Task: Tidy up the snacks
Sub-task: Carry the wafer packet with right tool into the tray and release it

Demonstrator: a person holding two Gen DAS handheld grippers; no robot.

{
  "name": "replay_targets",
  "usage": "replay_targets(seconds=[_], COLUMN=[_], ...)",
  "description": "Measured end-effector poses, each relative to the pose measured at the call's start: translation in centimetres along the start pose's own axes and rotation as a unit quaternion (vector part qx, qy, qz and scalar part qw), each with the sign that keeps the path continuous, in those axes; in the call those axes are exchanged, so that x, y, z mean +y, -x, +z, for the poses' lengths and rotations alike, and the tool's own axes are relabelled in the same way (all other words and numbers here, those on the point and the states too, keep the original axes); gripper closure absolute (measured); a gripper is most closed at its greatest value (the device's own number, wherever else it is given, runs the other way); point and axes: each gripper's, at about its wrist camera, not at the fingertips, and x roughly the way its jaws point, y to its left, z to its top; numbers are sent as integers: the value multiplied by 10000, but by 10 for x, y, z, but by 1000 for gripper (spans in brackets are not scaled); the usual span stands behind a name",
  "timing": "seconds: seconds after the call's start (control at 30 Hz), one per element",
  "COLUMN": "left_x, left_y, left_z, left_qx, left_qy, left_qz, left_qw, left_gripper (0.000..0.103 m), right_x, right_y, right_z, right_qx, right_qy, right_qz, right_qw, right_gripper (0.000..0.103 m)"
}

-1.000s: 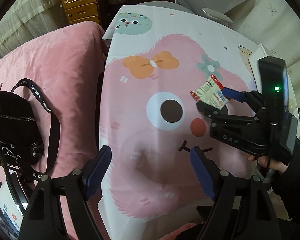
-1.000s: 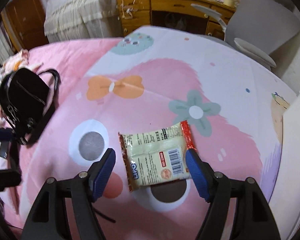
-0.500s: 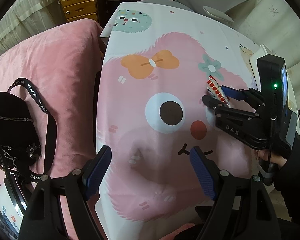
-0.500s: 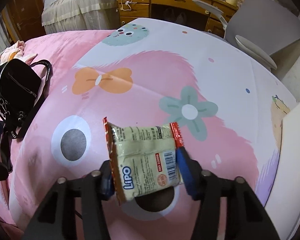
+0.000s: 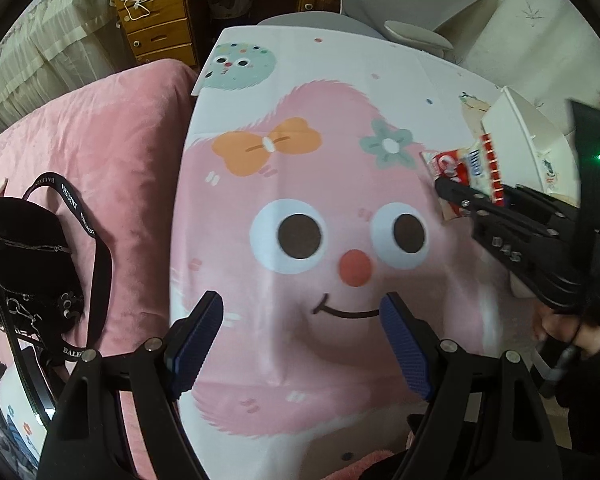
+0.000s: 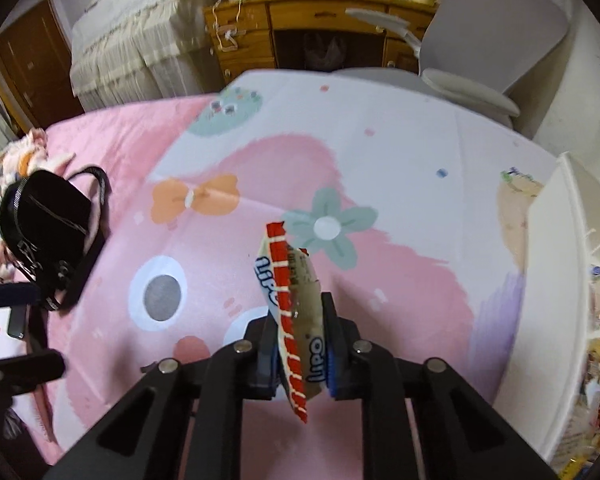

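My right gripper [image 6: 302, 354] is shut on a Lipo snack packet [image 6: 290, 300] with red striped ends, held on edge above the pink cartoon tablecloth [image 6: 228, 152]. In the left wrist view the same packet [image 5: 466, 172] hangs in the right gripper [image 5: 480, 200] near the white storage box [image 5: 520, 128] at the table's right edge. My left gripper [image 5: 302, 344] is open and empty, low over the cartoon face near the table's front.
The white box [image 6: 556, 280] at the right holds several snacks. A black shoulder bag [image 5: 24, 252] lies on the pink bed to the left. A grey chair [image 6: 480, 60] and a wooden desk [image 6: 300, 24] stand behind the table.
My right gripper closed on the snack packet, lifted it off the cloth and carried it right toward the white box, turning it on edge. My left gripper stayed open in place.
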Motion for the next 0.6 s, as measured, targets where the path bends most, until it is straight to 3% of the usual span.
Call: replay_targets(seconds=[0.3,0.6], left_x=[-63,-126], left_y=[27,61], left_z=[-15,-43], left_qx=[-347,-868], left_qy=[101,156], left_qz=[-9,-119], left_qw=[9993,9960], left_gripper=[24,24], right_x=[-41,-107], right_y=[95,172], right_z=[-15,-51], right_qx=[-743,-1218], right_qy=[-220,-393], right_qz=[240,-79], right_qw=[9967,9917], right_gripper=[87,87])
